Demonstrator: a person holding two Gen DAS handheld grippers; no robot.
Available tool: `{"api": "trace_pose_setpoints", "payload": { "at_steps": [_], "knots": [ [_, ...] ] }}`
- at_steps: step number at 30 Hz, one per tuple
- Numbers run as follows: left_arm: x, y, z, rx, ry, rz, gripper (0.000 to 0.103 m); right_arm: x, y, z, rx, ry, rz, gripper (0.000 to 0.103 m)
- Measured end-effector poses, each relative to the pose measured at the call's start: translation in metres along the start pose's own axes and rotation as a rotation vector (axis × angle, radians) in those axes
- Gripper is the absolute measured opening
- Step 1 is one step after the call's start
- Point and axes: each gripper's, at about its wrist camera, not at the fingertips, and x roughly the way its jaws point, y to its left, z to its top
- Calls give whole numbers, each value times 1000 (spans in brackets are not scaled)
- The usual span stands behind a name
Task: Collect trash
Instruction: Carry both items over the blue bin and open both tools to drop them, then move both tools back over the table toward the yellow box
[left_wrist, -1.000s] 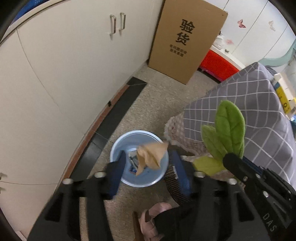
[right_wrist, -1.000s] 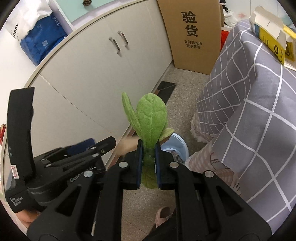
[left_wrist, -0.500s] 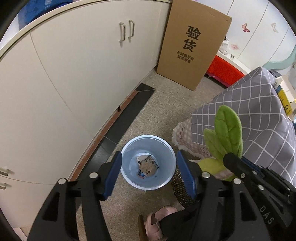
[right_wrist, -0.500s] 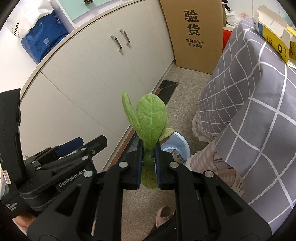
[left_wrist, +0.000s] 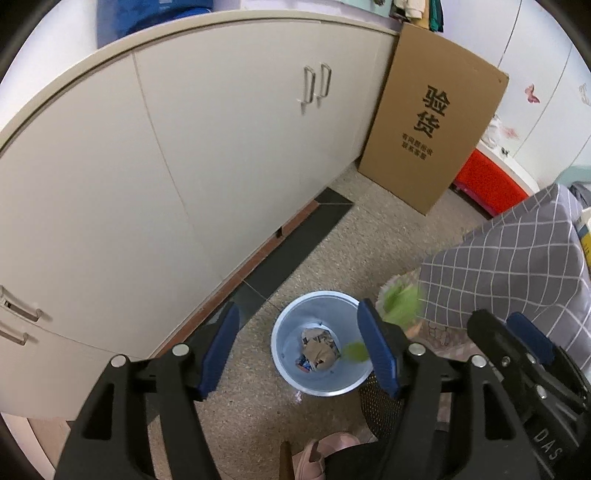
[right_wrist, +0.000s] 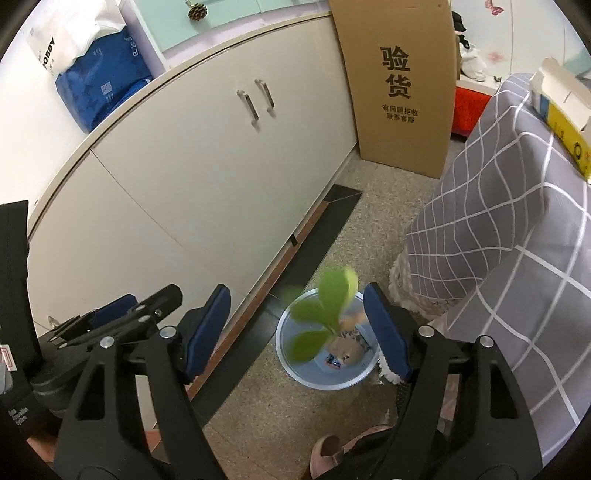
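**Above the blue bin, a green plush leaf in mid-air**

On the speckled stone floor (left_wrist: 373, 236), beside a long run of smooth cream cabinets (left_wrist: 184, 166) with slim metal handles, stands a round pale-blue plastic bin (right_wrist: 325, 373). Inside it lie crumpled brown paper (left_wrist: 318, 351) and scraps of printed wrapper.

The right gripper (right_wrist: 297, 330) hangs over the bin with its blue-padded jaws opening wide; nothing is pressed between the pads. In the gap, a soft green plush leaf (right_wrist: 327, 306), blurred and loose, floats just above the bin's mouth, touching neither pad. From the left wrist view the same leaf shows as a green smear at the bin's right rim.

The left gripper (left_wrist: 299, 354) also points down at the bin, its flat blue pads spreading apart with nothing between them.

To the right, a grey cloth (right_wrist: 498, 236) with a white grid pattern drapes over a piece of furniture. A tall, flat brown cardboard box (left_wrist: 432, 122) printed with dark characters leans at the cabinets' far end. At the bottom edge, a pink slipper (left_wrist: 325, 454) shows on the floor.
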Motion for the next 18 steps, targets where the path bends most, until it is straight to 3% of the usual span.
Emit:
{"api": "trace_pose_setpoints", "payload": {
  "at_steps": [9, 18],
  "knots": [
    [-48, -22, -3, 18, -90, -65, 69, -69, -6, -3, -17, -128, -53, 74],
    [-105, -78, -17, 102, -183, -142, 73, -148, -41, -11, 38, -265, -85, 75]
  ]
}}
